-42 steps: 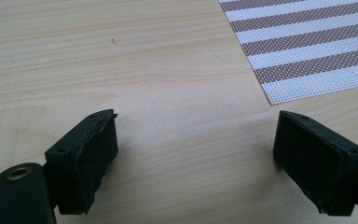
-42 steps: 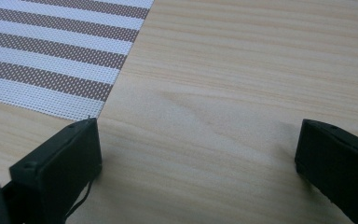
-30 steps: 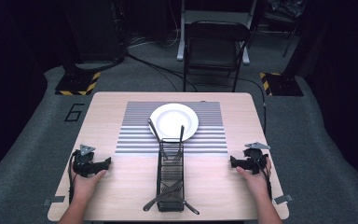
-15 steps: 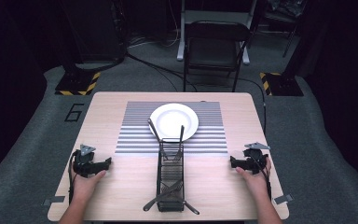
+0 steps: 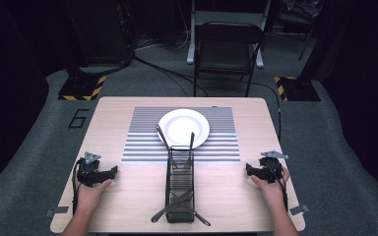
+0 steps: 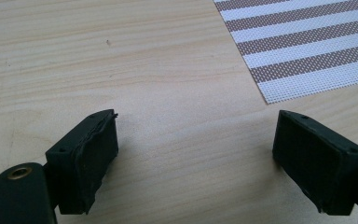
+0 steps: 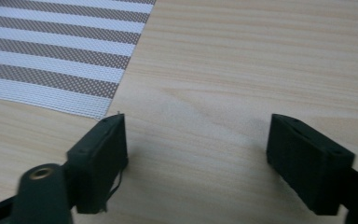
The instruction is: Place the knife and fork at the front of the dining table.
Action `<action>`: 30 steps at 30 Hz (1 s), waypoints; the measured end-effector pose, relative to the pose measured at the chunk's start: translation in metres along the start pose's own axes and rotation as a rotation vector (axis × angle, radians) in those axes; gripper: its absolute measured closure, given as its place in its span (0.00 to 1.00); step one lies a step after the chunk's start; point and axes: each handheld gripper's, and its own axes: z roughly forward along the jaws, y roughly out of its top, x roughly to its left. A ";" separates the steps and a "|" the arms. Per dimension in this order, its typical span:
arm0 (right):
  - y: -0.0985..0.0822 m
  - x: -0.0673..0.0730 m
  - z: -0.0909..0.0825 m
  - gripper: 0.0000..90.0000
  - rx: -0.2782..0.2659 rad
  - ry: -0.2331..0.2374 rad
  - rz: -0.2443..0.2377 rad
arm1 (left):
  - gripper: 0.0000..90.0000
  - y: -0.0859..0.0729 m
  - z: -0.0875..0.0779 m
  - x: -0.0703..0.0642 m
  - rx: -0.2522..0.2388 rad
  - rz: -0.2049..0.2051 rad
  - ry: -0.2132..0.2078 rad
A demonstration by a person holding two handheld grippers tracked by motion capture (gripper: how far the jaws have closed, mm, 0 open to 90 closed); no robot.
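The black wire rack (image 5: 179,182) is standing in the middle of the near half of the wooden table (image 5: 128,206), well apart from both grippers. Dark utensils (image 5: 177,209) are lying in its near end and sticking out past it, and two more handles are rising from its far end; what kind each one is cannot be told. The rack's far end is overlapping the near rim of the white plate (image 5: 183,127), which is sitting on the striped placemat (image 5: 142,142).

The left gripper (image 5: 109,171) is resting at the near left of the table, its jaws standing wide with nothing but bare wood between them. The right gripper (image 5: 249,169) is resting at the near right, its jaws also apart and holding nothing, having just been closing a little. A corner of the placemat is showing beyond each pair of jaws.

Beyond the table a dark folding chair (image 5: 229,49) is standing on the grey floor, its surroundings fading into shadow
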 end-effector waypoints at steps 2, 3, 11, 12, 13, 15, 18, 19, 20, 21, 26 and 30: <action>0.004 0.003 -0.009 0.36 -0.019 0.001 -0.015 | 0.16 0.000 0.000 0.000 0.000 0.001 -0.001; 0.005 0.004 -0.012 0.40 -0.029 0.013 -0.015 | 0.16 0.000 0.000 0.000 -0.001 0.001 -0.001; 0.015 0.019 -0.038 0.45 -0.083 0.080 -0.081 | 0.16 0.000 0.000 0.000 0.000 0.003 -0.002; 0.015 0.020 -0.040 0.46 -0.083 0.078 -0.089 | 0.16 0.000 0.000 0.000 0.000 0.003 -0.002; 0.015 0.020 -0.040 0.46 -0.083 0.078 -0.089 | 0.16 0.000 0.000 0.000 -0.001 0.002 -0.002; 0.016 0.025 -0.044 0.48 -0.087 0.094 -0.105 | 0.16 0.000 0.000 0.000 -0.001 0.002 -0.001; 0.019 0.032 -0.050 0.50 -0.090 0.123 -0.118 | 0.16 0.000 0.000 0.000 0.000 0.002 -0.001; 0.019 0.032 -0.050 0.50 -0.090 0.123 -0.118 | 0.16 0.000 0.000 0.000 0.000 0.002 -0.001; 0.022 0.036 -0.053 0.51 -0.087 0.147 -0.132 | 0.16 0.000 0.000 0.000 0.000 0.003 -0.002; 0.023 0.038 -0.054 0.52 -0.086 0.150 -0.136 | 0.16 0.000 0.000 0.000 -0.001 0.002 -0.001; 0.027 0.049 -0.061 0.53 -0.096 0.177 -0.154 | 0.16 0.000 0.001 0.000 -0.007 0.001 0.002; 0.033 0.058 -0.067 0.55 -0.109 0.210 -0.164 | 0.16 0.000 0.000 0.000 -0.001 0.002 -0.001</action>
